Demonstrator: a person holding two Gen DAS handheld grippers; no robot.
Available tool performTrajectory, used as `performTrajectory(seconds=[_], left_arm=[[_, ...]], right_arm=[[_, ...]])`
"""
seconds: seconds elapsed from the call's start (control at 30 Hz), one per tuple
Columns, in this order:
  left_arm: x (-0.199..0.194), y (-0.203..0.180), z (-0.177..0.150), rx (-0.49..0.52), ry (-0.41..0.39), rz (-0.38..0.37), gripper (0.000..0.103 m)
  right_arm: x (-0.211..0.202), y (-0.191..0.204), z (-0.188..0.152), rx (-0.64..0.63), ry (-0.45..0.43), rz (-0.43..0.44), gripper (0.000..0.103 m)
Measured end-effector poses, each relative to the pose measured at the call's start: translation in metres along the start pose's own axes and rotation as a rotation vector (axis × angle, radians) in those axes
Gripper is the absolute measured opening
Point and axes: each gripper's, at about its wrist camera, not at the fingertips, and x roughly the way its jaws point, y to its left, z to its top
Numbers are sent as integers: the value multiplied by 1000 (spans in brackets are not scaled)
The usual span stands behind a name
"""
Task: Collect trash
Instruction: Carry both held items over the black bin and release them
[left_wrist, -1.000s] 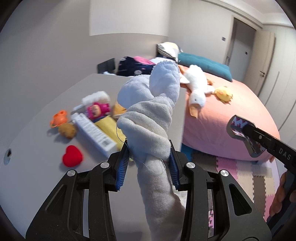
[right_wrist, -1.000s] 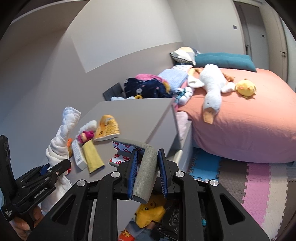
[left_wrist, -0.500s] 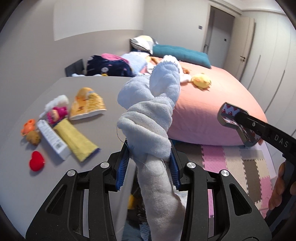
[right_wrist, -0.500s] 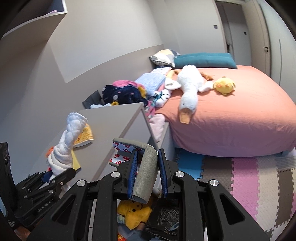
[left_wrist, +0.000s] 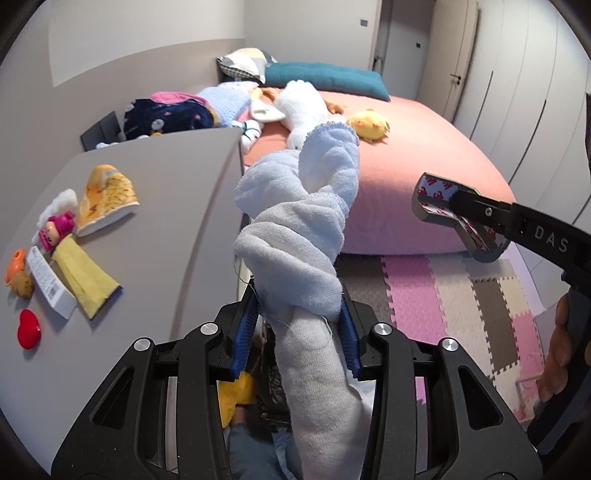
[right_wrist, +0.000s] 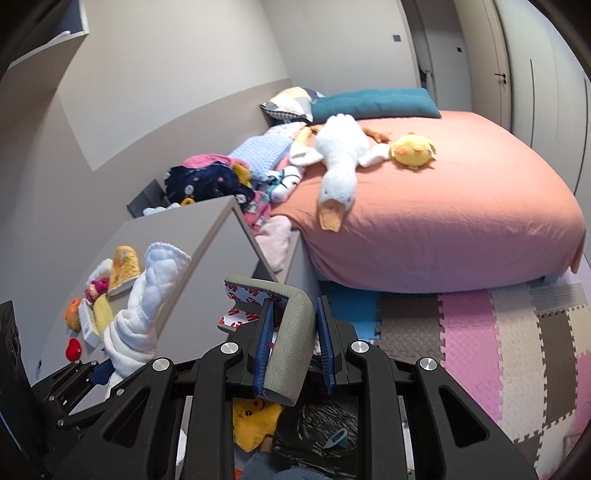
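Clamped upright between the blue pads of the left gripper (left_wrist: 297, 319): a twisted white cloth (left_wrist: 301, 236), long axis along the fingers, its tip pointing past them. Pinched tight in the right gripper (right_wrist: 293, 326): a bent grey foam strip (right_wrist: 291, 332), rising between the fingers, then folding left. Left of both, a grey tabletop (left_wrist: 177, 192); ahead, a pink bed (right_wrist: 443, 206); below the fingertips, foam floor mats (right_wrist: 498, 332).

The left gripper (left_wrist: 297, 334) clamps a twisted white towel (left_wrist: 301, 236) just right of the grey desk (left_wrist: 173, 206).
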Motion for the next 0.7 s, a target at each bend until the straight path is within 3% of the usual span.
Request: performTrajectory(seconds=[0.03,0.07,0.1,0.13,0.17,0.7], left_arm=[[4,-3,-1,11,21,-9,48],[7,-5,-1,16,30,-5,57],[9,-5,-1,17,27,6,84],[9,-6,-1,17,12,33,97],[8,-6,-1,18,-2,52,97],[3,17,-3,-56,-2,57,97]], right_arm=[[2,-2,-1,2,10,-9,28],[3,-4,-2,8,16,-23,40],[3,-7,-2,16,14,-32,54],[3,-9,-2,23,7,-46,59],[3,-9,-2,24,1,-62,63],[2,-5,-3,18,-7,-61,69]])
